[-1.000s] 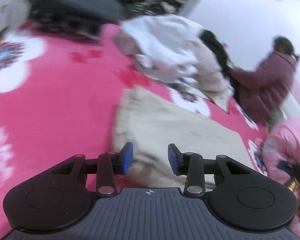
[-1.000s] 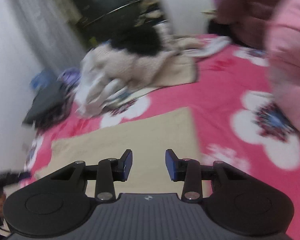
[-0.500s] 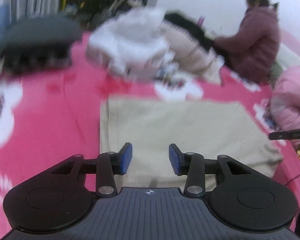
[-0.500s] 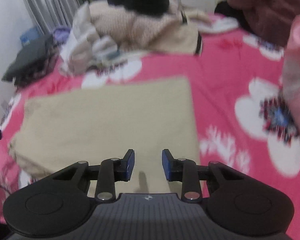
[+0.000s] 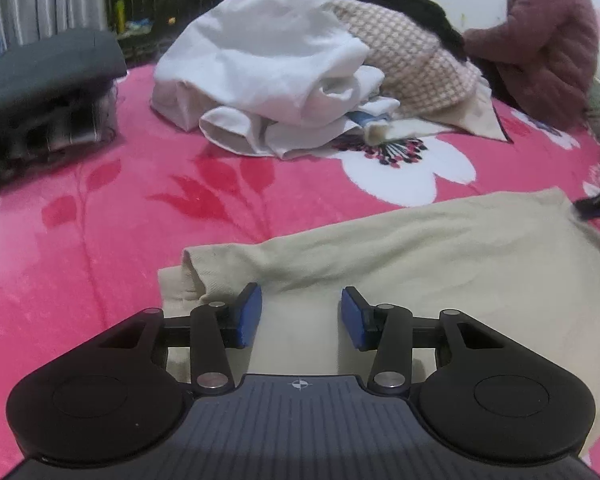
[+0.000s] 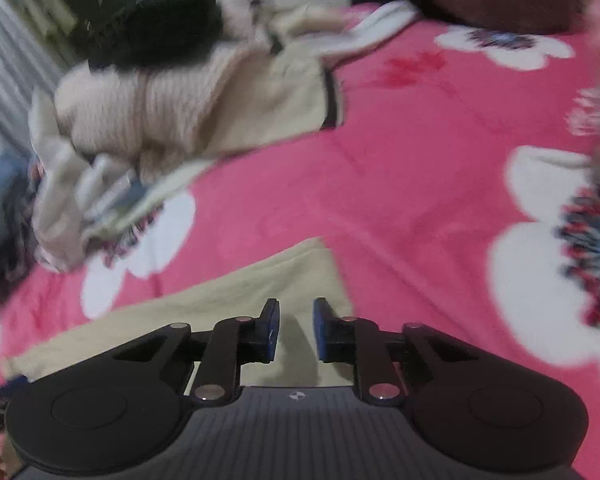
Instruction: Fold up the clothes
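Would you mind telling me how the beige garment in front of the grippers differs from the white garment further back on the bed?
The beige garment lies spread flat and smooth, while the white garment sits crumpled in a heap. The beige garment lies alone on the pink blanket; the white garment leans against a checked knit. The left gripper is open over the beige garment, far from the white one. Both rest on the blanket.

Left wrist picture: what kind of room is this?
Probably a bedroom. A pink flowered blanket covers what looks like a bed, a heap of clothes lies on it, and curtains hang behind.
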The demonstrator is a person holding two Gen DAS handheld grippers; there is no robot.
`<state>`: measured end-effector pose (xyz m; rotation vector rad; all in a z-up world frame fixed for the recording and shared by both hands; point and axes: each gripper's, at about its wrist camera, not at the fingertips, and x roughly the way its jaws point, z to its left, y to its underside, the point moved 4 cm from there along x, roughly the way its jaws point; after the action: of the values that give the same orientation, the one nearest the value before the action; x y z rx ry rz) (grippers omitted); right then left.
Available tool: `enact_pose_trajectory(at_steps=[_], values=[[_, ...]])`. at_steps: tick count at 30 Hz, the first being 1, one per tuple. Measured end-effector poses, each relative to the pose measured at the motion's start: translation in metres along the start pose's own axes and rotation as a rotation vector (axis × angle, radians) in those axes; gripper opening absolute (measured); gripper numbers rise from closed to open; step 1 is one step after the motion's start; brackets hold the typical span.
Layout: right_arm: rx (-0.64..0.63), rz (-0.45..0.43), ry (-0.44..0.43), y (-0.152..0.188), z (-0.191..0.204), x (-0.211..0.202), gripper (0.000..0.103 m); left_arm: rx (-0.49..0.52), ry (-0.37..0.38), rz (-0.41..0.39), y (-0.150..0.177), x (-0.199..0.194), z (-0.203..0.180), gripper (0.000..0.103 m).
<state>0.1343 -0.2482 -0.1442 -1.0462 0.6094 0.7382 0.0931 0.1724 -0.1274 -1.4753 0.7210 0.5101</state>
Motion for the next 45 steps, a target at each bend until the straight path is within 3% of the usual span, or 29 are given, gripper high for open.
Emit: enact_pose_trajectory(at_steps=[6, 10, 13, 16, 19, 25, 29, 32, 34, 39, 45], values=[[0.136, -0.007, -0.094, 0.049, -0.034, -0.111, 0.031, 0.057, 0.138, -0.021, -0.004, -0.026, -0.036, 0.045], [0.284, 0.033, -0.159, 0.090, -0.050, -0.144, 0.038, 0.094, 0.230, -0.035, -0.006, -0.044, -0.060, 0.048], [0.382, 0.067, -0.193, 0.125, -0.055, -0.146, 0.040, 0.125, 0.301, -0.044, -0.008, -0.058, -0.078, 0.054], [0.430, 0.095, -0.182, 0.152, -0.054, -0.137, 0.040, 0.284, 0.440, 0.006, 0.007, -0.058, -0.138, 0.055], [0.463, 0.093, -0.203, 0.163, -0.054, -0.134, 0.040, 0.457, 0.515, 0.050, 0.032, -0.054, -0.188, 0.055], [0.506, 0.042, -0.198, 0.160, -0.068, -0.139, 0.040, 0.662, 0.504, 0.058, 0.052, -0.033, -0.239, 0.055], [0.531, 0.042, -0.208, 0.163, -0.076, -0.134, 0.040, 0.725, 0.520, 0.049, 0.049, -0.024, -0.254, 0.054], [0.556, 0.052, -0.214, 0.165, -0.081, -0.129, 0.040, 0.767, 0.532, 0.043, 0.050, -0.026, -0.259, 0.043], [0.565, 0.053, -0.214, 0.165, -0.083, -0.127, 0.040, 0.772, 0.556, 0.048, 0.049, -0.025, -0.260, 0.030], [0.583, 0.036, -0.222, 0.165, -0.086, -0.126, 0.040, 0.772, 0.566, 0.028, 0.045, -0.028, -0.258, 0.013], [0.615, 0.006, -0.257, 0.164, -0.088, -0.129, 0.040, 0.650, 0.605, 0.057, 0.028, -0.030, -0.248, 0.008]])
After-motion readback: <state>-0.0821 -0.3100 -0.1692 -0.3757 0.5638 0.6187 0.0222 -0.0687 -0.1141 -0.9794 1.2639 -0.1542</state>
